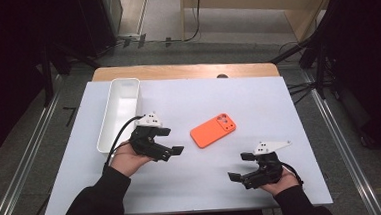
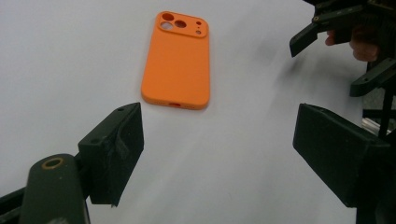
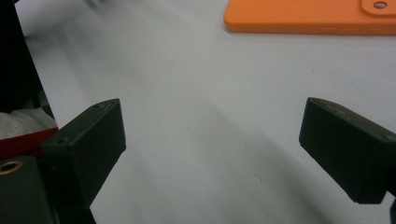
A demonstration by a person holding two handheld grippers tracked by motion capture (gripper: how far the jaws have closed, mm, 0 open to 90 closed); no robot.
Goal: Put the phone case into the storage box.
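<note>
Orange phone case (image 1: pixel 213 129) flat on white table (image 1: pixel 258 98), camera cutouts up, mid-table between both grippers, touching neither. Left gripper (image 1: pixel 176 141) near its left side, jaws spread wide, empty. Right gripper (image 1: pixel 239 166) lower right, jaws also wide apart, empty. Best approached low and square across the short sides, pads level before closing. White bin (image 1: pixel 120 112) waiting at left.

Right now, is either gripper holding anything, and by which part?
Nothing is held. The left gripper and right gripper are open and empty; the orange phone case lies untouched.
</note>
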